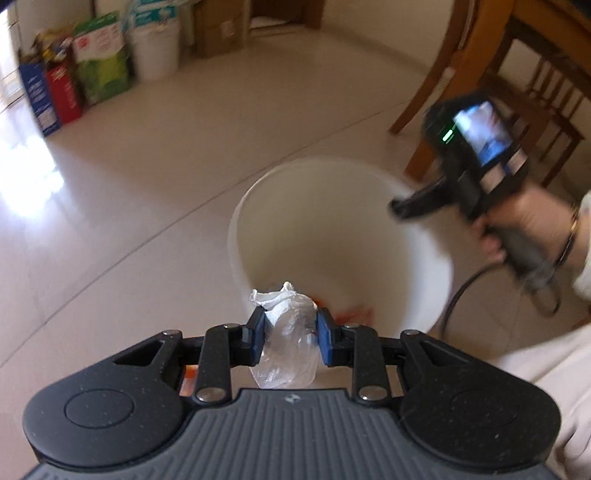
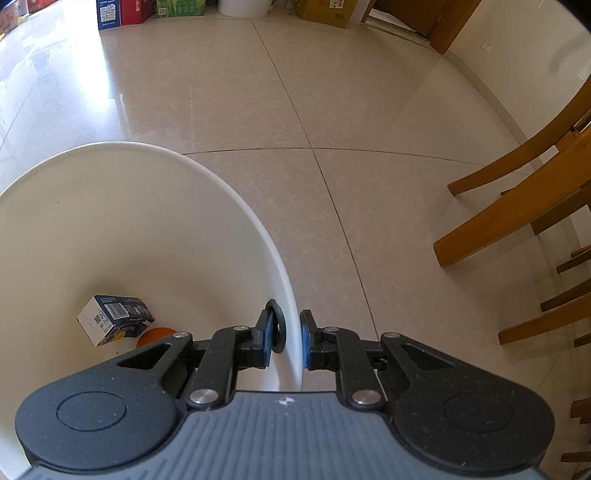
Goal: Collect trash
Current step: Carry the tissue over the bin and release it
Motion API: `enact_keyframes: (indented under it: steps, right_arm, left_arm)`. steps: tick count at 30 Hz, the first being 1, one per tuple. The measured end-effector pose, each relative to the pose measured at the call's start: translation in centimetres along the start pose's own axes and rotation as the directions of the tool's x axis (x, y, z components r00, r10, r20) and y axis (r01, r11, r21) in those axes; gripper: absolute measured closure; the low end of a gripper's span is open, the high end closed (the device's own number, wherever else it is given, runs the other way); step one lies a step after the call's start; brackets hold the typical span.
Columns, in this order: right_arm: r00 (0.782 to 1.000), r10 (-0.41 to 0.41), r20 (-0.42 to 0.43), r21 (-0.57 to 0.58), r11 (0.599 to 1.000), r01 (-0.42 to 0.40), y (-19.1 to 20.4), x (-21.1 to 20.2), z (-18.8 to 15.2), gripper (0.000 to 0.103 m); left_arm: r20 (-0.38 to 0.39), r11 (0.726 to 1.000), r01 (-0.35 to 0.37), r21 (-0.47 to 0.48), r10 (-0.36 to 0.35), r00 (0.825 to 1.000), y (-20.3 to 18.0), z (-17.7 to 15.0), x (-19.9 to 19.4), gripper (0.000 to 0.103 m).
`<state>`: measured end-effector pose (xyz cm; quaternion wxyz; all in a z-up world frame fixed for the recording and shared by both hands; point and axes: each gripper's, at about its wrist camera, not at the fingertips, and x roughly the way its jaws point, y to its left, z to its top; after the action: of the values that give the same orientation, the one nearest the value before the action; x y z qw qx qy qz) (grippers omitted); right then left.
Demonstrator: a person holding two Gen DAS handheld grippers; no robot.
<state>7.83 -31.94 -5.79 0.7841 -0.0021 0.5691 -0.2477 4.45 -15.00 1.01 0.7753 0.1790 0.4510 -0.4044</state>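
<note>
My left gripper point(image 1: 291, 332) is shut on a crumpled clear plastic bag point(image 1: 288, 343), held above the open mouth of a white bucket point(image 1: 243, 236) on the floor. In the left wrist view the right gripper point(image 1: 402, 206) shows as a black device in a person's hand at the bucket's right rim. My right gripper point(image 2: 288, 341) is shut on the white bucket's wall point(image 2: 291, 332), one pad inside and one outside. Inside the bucket lie a small blue and white carton point(image 2: 114, 317) and something orange point(image 2: 155, 336).
Wooden chair legs point(image 2: 517, 206) stand to the right on the pale tiled floor point(image 2: 295, 110). Along the far wall are coloured boxes point(image 1: 70, 88), a white pail point(image 1: 155, 48) and cardboard cartons point(image 1: 221, 29). A black cable point(image 1: 458, 299) hangs from the right-hand device.
</note>
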Motion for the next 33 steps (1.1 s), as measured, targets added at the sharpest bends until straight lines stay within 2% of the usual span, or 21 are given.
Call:
enact_keyframes:
  steps: [5, 7, 9, 13, 21, 29, 33]
  right_arm:
    - [1.0, 0.001, 0.002, -0.005, 1.0, -0.001, 0.0, 0.0, -0.1, 0.085]
    - [1.0, 0.004, 0.001, -0.003, 1.0, -0.004, -0.1, 0.0, 0.0, 0.085]
    - [1.0, 0.007, 0.002, -0.003, 1.0, -0.007, -0.2, 0.0, 0.0, 0.085]
    - [1.0, 0.005, 0.007, -0.014, 1.0, -0.005, -0.1, -0.1, -0.1, 0.085]
    - [1.0, 0.0, 0.012, -0.021, 1.0, 0.0, 0.1, 0.0, -0.1, 0.085]
    - [1.0, -0.008, 0.013, -0.02, 1.0, 0.008, 0.3, 0.1, -0.1, 0.085]
    - [1.0, -0.019, 0.009, -0.015, 1.0, 0.019, 0.4, 0.1, 0.0, 0.085]
  left_arm:
    - [0.016, 0.998, 0.061, 0.025, -0.062, 0.998, -2.3, 2.7, 2.0, 0.072]
    - [0.022, 0.998, 0.052, 0.043, -0.053, 0.998, -3.0, 3.2, 2.7, 0.057]
    - [0.035, 0.998, 0.041, 0.053, -0.043, 0.998, -3.6, 3.2, 2.9, 0.048]
    - [0.032, 0.998, 0.033, 0.054, -0.035, 0.999, -3.5, 3.3, 3.0, 0.046]
    - [0.027, 1.0, 0.003, 0.013, -0.004, 1.0, -0.8, 1.9, 2.5, 0.045]
    - [0.002, 0.994, -0.087, -0.073, 0.087, 0.996, 3.9, -1.6, 2.1, 0.045]
    - [-0.021, 0.985, -0.11, -0.134, 0.108, 0.994, 6.1, -4.0, 2.5, 0.045]
